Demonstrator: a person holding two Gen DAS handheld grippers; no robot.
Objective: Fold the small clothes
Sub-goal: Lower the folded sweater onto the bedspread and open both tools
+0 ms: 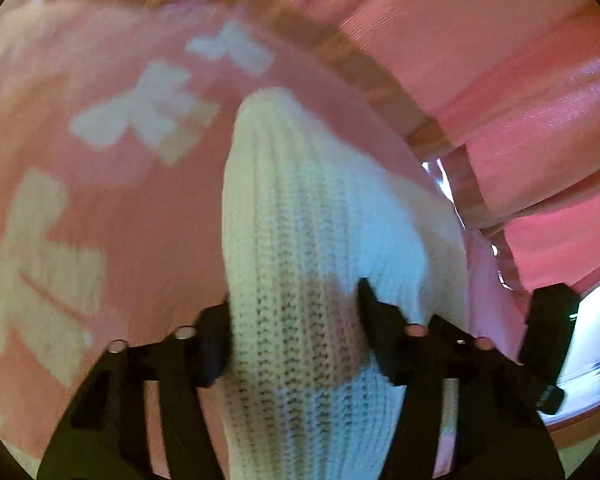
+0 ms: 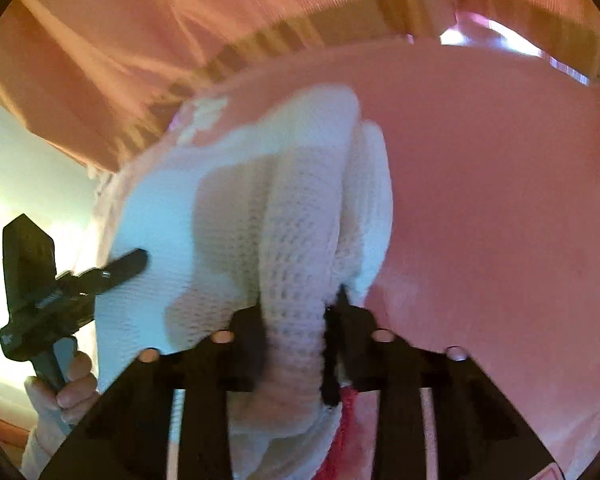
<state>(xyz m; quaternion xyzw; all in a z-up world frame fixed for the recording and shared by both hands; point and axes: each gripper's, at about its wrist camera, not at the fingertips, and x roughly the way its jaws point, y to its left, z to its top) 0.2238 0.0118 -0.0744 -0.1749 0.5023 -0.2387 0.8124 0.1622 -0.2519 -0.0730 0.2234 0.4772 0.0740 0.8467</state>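
Item: white knit garment (image 1: 300, 240), frame centre, on pink cloth (image 1: 148, 216).
L gripper (image 1: 292, 320): clenched on knit.
R gripper (image 2: 296, 328): clenched on knit fold.
Risk: loose knit slips, fold collapses; yarn snags on tip.

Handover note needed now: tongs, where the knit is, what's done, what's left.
Left tongs: straddling a raised ridge of the white knit garment; pads look to be against it, grip not certain.
Right tongs: around another bunched fold of the same knit; contact on both sides, hold also uncertain.
The knit lies rumpled on a pink cloth with white shapes. In the right wrist view the left tongs come in from the left, held by a hand.
Done: no finished fold visible.
Left: check both grips, then fold and flatten.
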